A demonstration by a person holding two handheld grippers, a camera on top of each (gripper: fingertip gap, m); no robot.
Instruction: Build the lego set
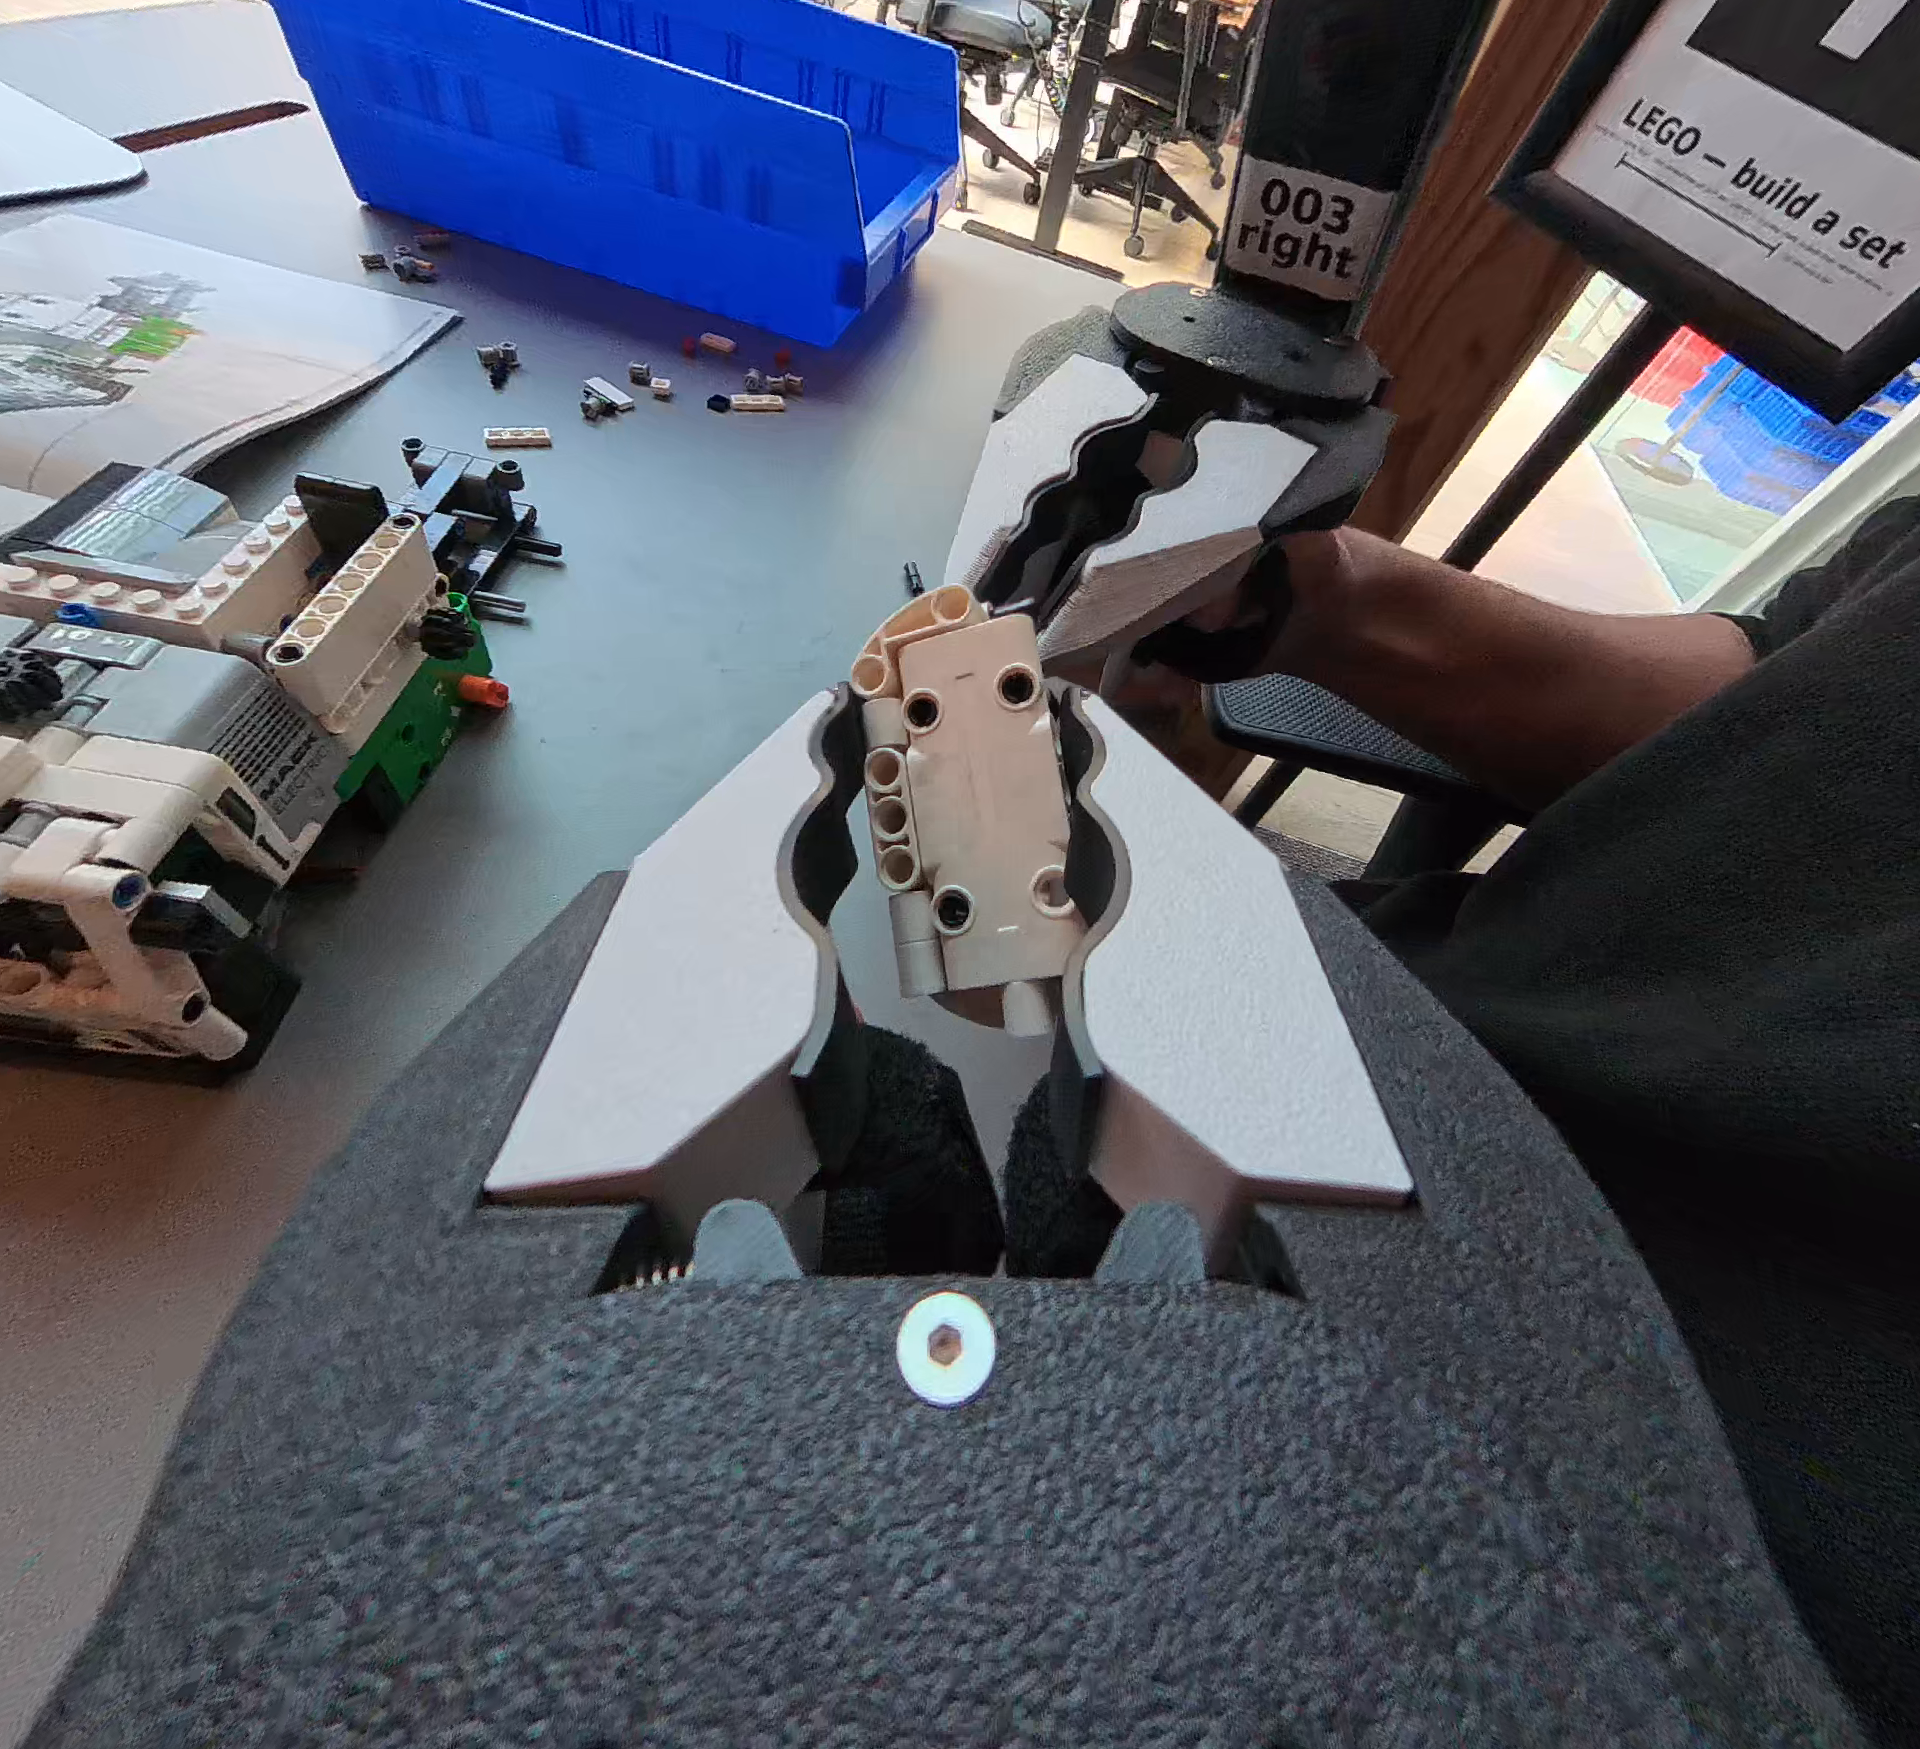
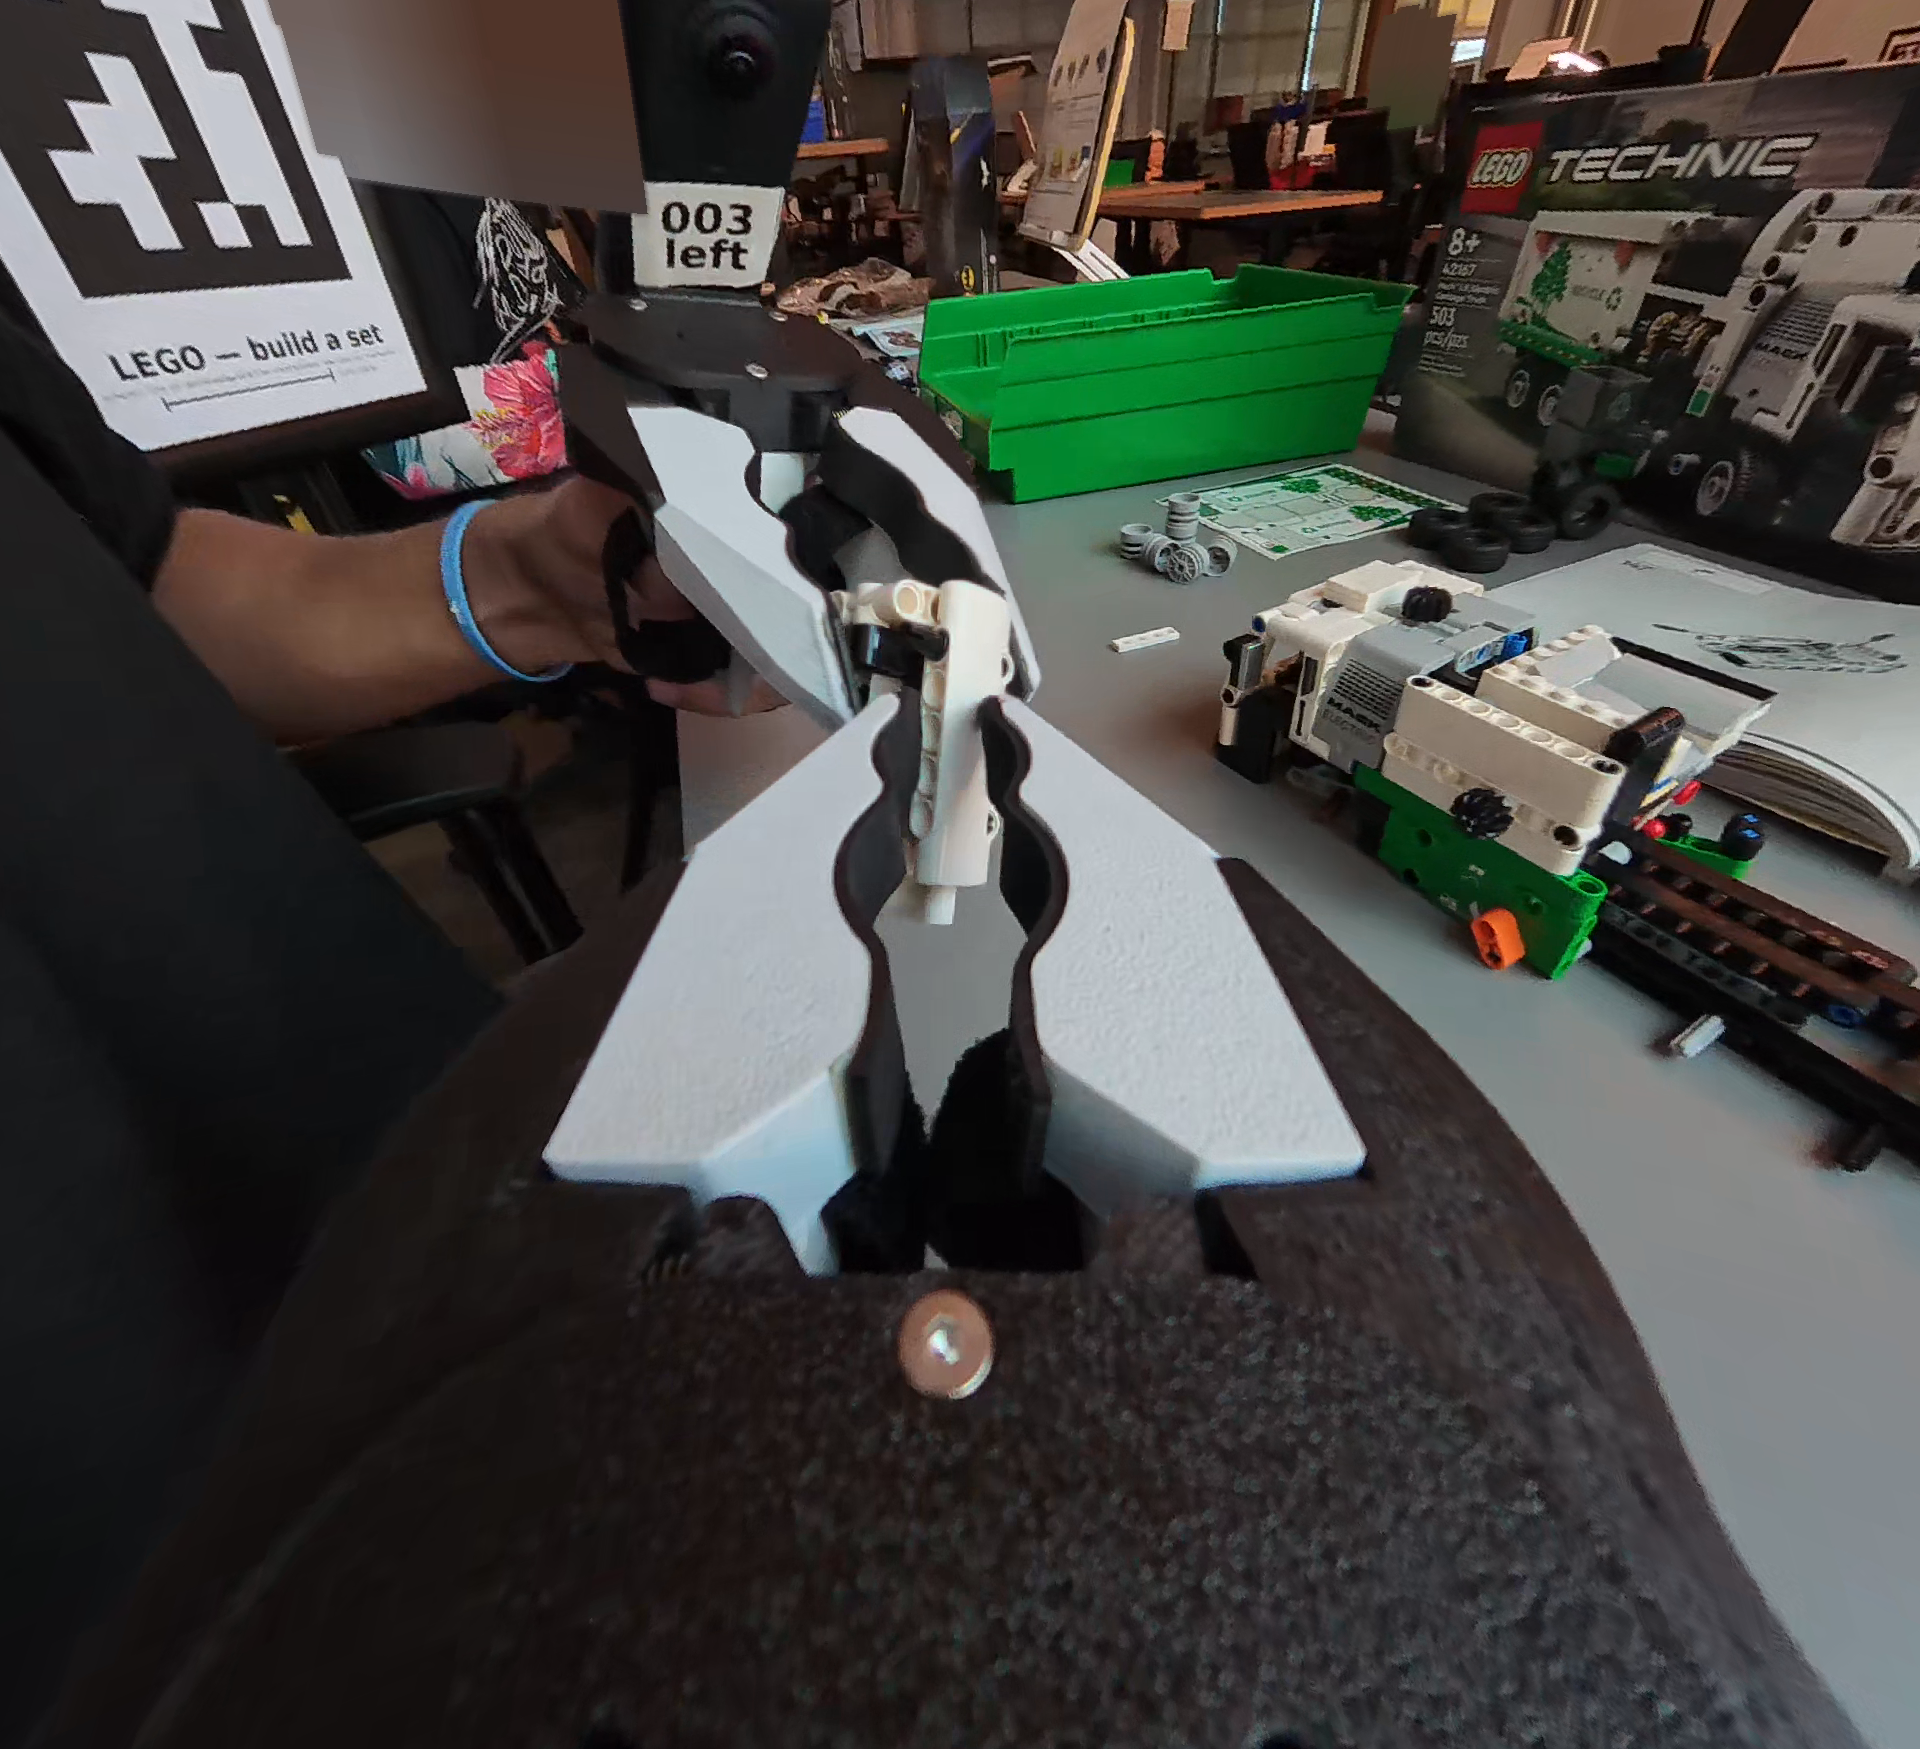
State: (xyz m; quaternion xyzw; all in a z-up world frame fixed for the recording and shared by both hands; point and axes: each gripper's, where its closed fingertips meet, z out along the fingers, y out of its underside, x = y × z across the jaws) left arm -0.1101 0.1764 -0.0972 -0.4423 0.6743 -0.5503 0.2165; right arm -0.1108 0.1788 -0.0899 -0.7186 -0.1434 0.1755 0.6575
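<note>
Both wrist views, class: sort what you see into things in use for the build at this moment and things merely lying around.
In use:
- white panel piece, clamped in the left gripper
- right gripper, closing around the same piece
- part-built truck
- instruction booklet

Lying about:
- blue bin
- green bin
- set box
- black tyres
- grey wheel hubs
</note>
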